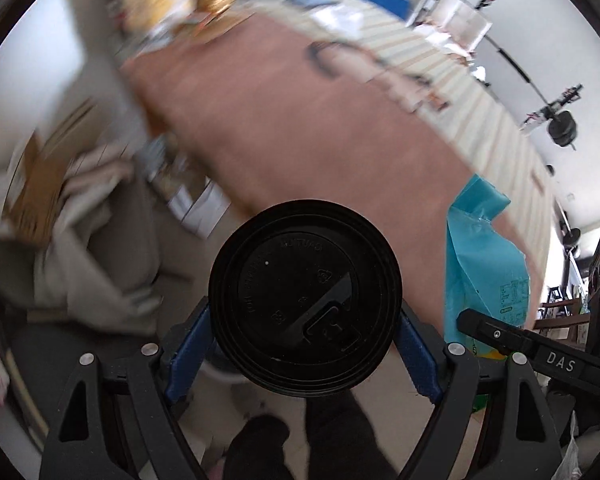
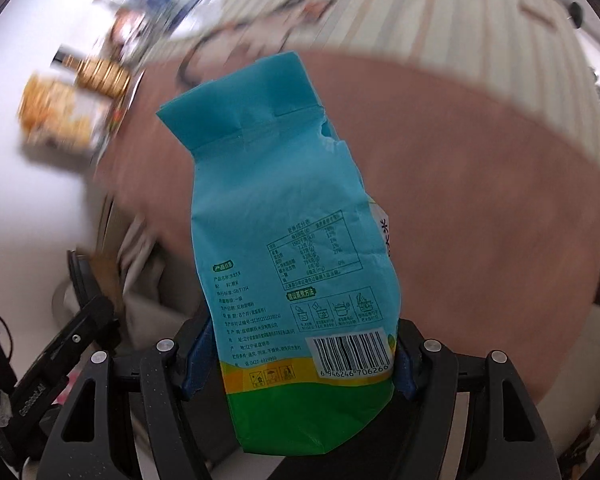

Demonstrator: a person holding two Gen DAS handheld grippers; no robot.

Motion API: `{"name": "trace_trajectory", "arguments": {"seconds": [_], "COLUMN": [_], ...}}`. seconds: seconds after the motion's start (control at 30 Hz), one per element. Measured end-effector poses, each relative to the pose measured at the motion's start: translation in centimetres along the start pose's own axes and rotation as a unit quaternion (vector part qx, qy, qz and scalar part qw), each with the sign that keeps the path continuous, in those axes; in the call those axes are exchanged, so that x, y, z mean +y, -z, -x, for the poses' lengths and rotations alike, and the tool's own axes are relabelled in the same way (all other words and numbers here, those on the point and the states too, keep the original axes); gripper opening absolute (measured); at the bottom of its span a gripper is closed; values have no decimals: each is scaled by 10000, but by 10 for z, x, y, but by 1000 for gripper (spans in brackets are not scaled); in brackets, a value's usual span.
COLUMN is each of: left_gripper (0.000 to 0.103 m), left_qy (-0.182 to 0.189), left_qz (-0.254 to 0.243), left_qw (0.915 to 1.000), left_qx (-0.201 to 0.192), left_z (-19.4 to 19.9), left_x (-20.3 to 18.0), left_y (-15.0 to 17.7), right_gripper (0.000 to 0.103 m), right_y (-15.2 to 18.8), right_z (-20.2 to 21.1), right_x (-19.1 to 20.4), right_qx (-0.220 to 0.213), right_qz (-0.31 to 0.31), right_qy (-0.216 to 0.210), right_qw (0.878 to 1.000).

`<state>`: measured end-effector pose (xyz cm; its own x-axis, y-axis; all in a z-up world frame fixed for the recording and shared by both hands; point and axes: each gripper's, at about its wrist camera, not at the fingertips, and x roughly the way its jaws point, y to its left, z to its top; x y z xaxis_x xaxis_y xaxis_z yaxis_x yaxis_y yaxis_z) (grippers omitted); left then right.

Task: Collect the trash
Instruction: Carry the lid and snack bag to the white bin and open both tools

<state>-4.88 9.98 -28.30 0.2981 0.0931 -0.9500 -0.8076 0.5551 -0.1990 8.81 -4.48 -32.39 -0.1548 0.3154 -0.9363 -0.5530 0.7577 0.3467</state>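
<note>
My left gripper (image 1: 305, 344) is shut on a cup with a black plastic lid (image 1: 305, 300), whose top faces the camera; the blue pads press on both its sides. My right gripper (image 2: 300, 364) is shut on a torn-open turquoise and green food bag (image 2: 288, 216), held upright above the brown tabletop (image 2: 480, 184). The same bag (image 1: 486, 268) and the right gripper's body show at the right of the left wrist view. Both grippers are held near the table's near edge.
Snack boxes (image 2: 68, 108) stand at the table's far left end. A black cable (image 1: 320, 60) and papers lie on the striped cloth (image 1: 452, 92) at the far side. A heap of cardboard and cloth (image 1: 60, 208) sits beside the table on the left. Much is blurred.
</note>
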Motion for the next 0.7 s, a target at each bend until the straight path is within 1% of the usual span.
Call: {"name": "trace_trajectory", "arguments": {"seconds": [0.07, 0.1, 0.17, 0.2, 0.27, 0.33, 0.4, 0.47, 0.53, 0.63, 0.7], "left_gripper": [84, 84, 84, 84, 84, 84, 85, 85, 86, 88, 90], "left_qy": [-88, -116, -184, -156, -162, -100, 67, 104, 254, 277, 367], "left_qz": [272, 373, 678, 838, 1223, 1521, 1859, 2138, 2356, 2553, 2676], "left_qw": [9993, 9987, 9958, 9937, 9883, 9827, 9754, 9680, 9612, 9541, 9499], "left_qx": [240, 337, 595, 724, 901, 1055, 1185, 1313, 1411, 1541, 1573], "left_z": [-13, -20, -44, -58, -87, -122, -166, -208, -253, -319, -347], "left_x": [36, 48, 77, 91, 118, 140, 162, 182, 199, 219, 229], "left_y": [30, 39, 61, 72, 91, 105, 120, 134, 147, 165, 175], "right_gripper": [73, 73, 73, 73, 73, 73, 73, 73, 73, 73, 74], "right_y": [28, 40, 61, 71, 90, 101, 114, 119, 122, 122, 122], "right_z": [-26, -40, -73, -91, -136, -175, -232, -280, -337, -402, -447], "right_x": [15, 21, 30, 33, 39, 38, 30, 21, 9, -3, -11], "right_qx": [257, 403, 713, 868, 1159, 1322, 1524, 1681, 1846, 1994, 2122], "right_qz": [193, 293, 501, 582, 832, 1024, 1146, 1183, 1227, 1295, 1303], "right_qy": [19, 22, 94, 74, 162, 218, 329, 341, 306, 282, 252], "right_qw": [9995, 9988, 9961, 9945, 9896, 9857, 9811, 9781, 9746, 9709, 9682]}}
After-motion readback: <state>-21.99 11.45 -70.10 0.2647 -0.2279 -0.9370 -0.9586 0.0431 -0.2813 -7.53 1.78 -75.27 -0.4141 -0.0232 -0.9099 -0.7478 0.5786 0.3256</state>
